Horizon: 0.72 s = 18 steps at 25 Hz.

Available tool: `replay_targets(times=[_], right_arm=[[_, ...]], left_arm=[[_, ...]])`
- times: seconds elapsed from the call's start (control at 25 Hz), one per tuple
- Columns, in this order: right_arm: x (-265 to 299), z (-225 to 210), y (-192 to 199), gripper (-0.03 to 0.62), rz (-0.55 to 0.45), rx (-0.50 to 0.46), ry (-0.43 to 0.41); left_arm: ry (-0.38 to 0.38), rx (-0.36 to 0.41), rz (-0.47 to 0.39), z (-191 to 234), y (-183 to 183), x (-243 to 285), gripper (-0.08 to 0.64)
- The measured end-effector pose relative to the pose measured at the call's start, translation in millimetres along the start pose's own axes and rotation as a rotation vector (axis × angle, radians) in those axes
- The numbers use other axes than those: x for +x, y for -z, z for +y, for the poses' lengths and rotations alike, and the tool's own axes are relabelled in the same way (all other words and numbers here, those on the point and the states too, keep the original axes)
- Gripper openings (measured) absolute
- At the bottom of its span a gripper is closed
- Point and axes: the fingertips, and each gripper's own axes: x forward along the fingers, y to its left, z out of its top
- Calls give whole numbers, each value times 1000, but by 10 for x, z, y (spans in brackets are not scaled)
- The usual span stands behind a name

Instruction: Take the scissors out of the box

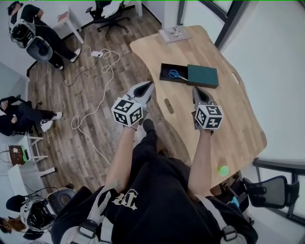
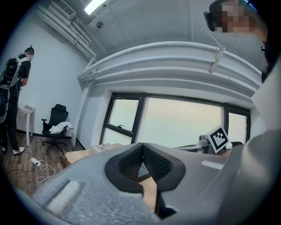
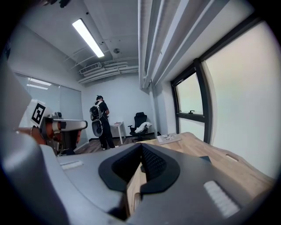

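Observation:
An open black box [image 1: 167,74] lies on the far part of the wooden table [image 1: 238,119], with blue-handled scissors [image 1: 177,74] inside it. Its dark green lid [image 1: 202,75] rests against the box's right side. My left gripper [image 1: 148,86] hovers at the table's left edge, short of the box, jaws shut and empty. My right gripper [image 1: 197,90] is over the table just in front of the lid, also shut and empty. In the left gripper view the jaws [image 2: 142,151] meet with nothing between them; the right gripper view shows the same [image 3: 141,151]. Neither gripper view shows the scissors.
A flat white book [image 1: 175,33] lies at the table's far end, and a small green object [image 1: 222,169] sits near its front edge. On the floor to the left are a white cable [image 1: 95,95], an office chair [image 1: 108,14] and people standing or sitting.

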Motion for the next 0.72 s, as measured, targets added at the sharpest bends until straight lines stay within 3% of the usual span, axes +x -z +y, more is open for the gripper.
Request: replay_targets(times=[0.48, 0.72], right_arm=[[1026, -386, -260, 5, 35, 10, 30], [1493, -444, -390, 5, 69, -16, 33]], left_arm=[[43, -33, 21, 795, -144, 794, 0], [76, -86, 30, 1155, -168, 1091, 0]])
